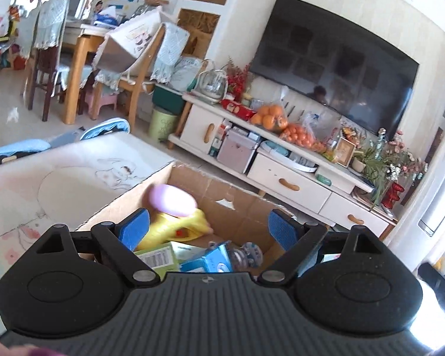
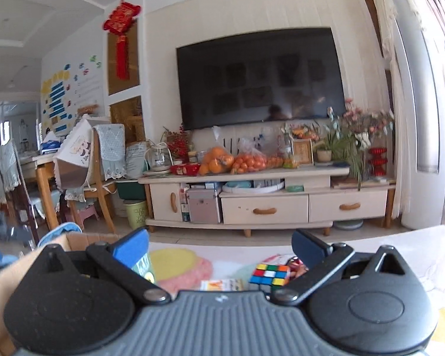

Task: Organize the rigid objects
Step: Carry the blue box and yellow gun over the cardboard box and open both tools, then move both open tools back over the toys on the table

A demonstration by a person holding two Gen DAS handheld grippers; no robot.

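Note:
My left gripper (image 1: 207, 228) is open above a cardboard box (image 1: 237, 204) on the table. A blurred pink and yellow toy (image 1: 178, 210) is in the air between the blue pads, over the box, free of both. In the box lie a green carton (image 1: 160, 258), a blue carton (image 1: 207, 261) and a clear bottle (image 1: 247, 253). My right gripper (image 2: 219, 247) is open and empty over the table. Below it lie a Rubik's cube (image 2: 270, 274), a small orange and white box (image 2: 222, 284) and a small red item (image 2: 296, 264). The cardboard box (image 2: 77, 240) is at its left.
The table wears a pale cloth with drawings (image 1: 74, 172). Beyond it stand a white TV cabinet (image 2: 267, 204) with bags of oranges (image 2: 231, 160), a wall TV (image 2: 261, 77), and a dining table with chairs (image 1: 83, 59) at the left.

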